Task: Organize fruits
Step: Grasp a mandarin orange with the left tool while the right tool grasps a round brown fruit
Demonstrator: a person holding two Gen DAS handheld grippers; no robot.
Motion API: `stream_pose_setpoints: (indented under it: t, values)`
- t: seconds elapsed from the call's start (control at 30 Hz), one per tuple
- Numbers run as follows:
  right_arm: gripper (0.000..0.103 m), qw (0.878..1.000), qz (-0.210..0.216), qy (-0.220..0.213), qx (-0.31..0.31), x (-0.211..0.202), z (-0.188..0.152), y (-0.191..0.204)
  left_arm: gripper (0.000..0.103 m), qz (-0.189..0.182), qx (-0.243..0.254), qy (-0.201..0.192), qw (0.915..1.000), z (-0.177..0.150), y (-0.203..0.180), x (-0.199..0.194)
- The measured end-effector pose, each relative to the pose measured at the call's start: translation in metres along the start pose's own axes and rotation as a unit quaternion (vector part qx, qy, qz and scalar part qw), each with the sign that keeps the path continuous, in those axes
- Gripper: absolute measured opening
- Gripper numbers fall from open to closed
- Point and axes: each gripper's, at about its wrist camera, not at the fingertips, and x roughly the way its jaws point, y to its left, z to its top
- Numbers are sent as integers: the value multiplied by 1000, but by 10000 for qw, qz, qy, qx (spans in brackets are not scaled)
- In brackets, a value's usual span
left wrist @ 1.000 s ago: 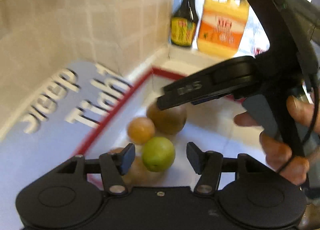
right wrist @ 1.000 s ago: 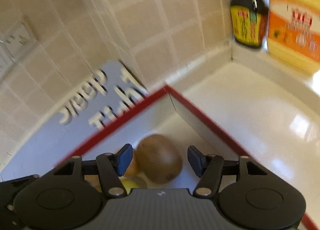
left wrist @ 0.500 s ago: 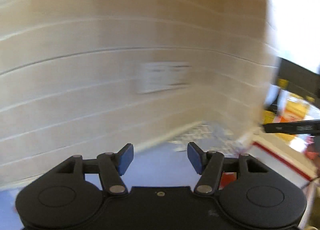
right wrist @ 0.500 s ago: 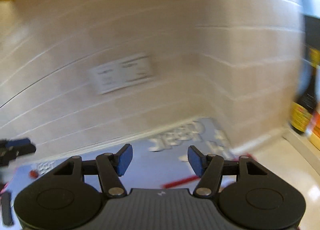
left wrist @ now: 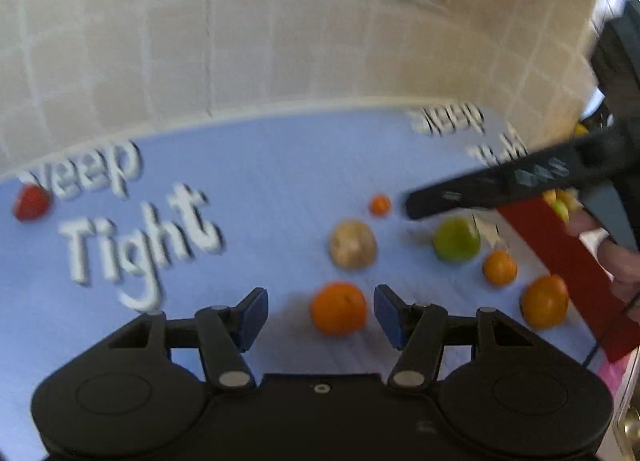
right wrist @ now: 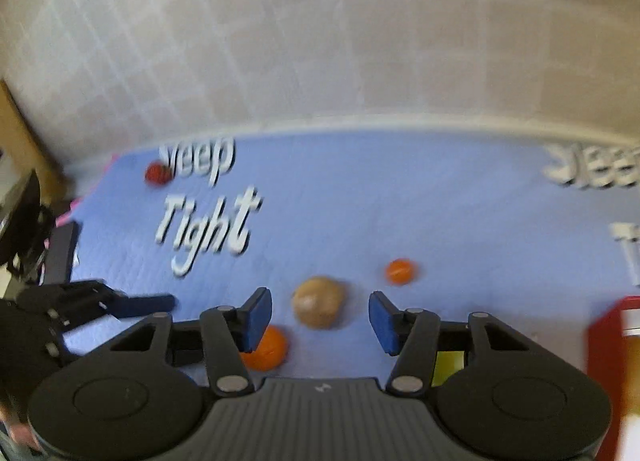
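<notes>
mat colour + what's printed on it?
Light blue mat with white "Sleep Tight" lettering, printed more than once. Clearest in the left wrist view.

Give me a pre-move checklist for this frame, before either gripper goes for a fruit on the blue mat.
1. Left gripper open and empty: ok.
2. Right gripper open and empty: ok.
3. Left target lined up: ok, the large orange sits on the blue mat between the fingers' line.
4. Right target lined up: ok, the tan fruit lies ahead between its fingers.
5. Grippers apart from each other: cannot tell, both frames are blurred by motion.
6. Red box within reach for drop-off: cannot tell; only its wall shows at the right edge.
</notes>
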Motion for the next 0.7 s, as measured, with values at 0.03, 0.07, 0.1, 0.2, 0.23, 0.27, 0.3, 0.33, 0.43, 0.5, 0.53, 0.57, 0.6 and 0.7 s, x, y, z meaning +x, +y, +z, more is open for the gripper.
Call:
stream_pose_setpoints:
  t: [0.03, 0.07, 0.1, 0.2, 0.23, 0.27, 0.3, 0.33, 0.43, 0.5, 0.53, 0.57, 0.6, 0.7]
  values:
    - [56, 10000, -16, 92, 7, 9, -1, 1, 70, -57, 23, 72, 10000, -3, 0, 6]
    - [56, 9998, -78, 170, 7, 18, 0, 2, 70, -87, 53, 117, 9999, -4, -2, 13]
    - [56, 9996, -166, 246, 0, 28, 2, 2, 70, -94, 70, 165, 9998, -5, -3, 18]
    - [56, 9987, -285, 424, 58, 47, 2, 1, 68, -138, 53, 317, 9994, -5, -1, 35]
    - [56, 9985, -277, 470, 69, 53, 3, 1, 67, -193, 20, 356, 9992, -5, 0, 39]
    - [56, 9983, -246, 519, 82, 58, 3, 1, 66, -249, -13, 382, 9990, -4, 0, 42]
    - [56, 9981, -230, 564, 109, 62, 4, 1, 64, -277, -38, 402, 9988, -4, 1, 45]
    - [56, 9979, -215, 595, 121, 66, 4, 0, 61, -302, -57, 431, 9986, -3, 1, 49]
    - [56, 9975, -228, 652, 143, 78, 5, -2, 48, -268, -58, 454, 9986, -6, -1, 53]
    - [52, 9972, -233, 694, 151, 84, 6, -2, 48, -235, -48, 434, 9988, -6, -2, 51]
    - [45, 9971, -208, 717, 177, 86, 6, -3, 48, -231, -54, 424, 9988, -7, -2, 50]
    - [44, 9970, -177, 728, 197, 88, 6, -3, 47, -226, -56, 419, 9988, -7, -3, 49]
    - [43, 9971, -163, 712, 226, 88, 6, -4, 47, -210, -65, 415, 9989, -7, -3, 48]
    - [42, 9973, -108, 671, 266, 84, 6, -4, 47, -162, -99, 413, 9990, -8, -7, 43]
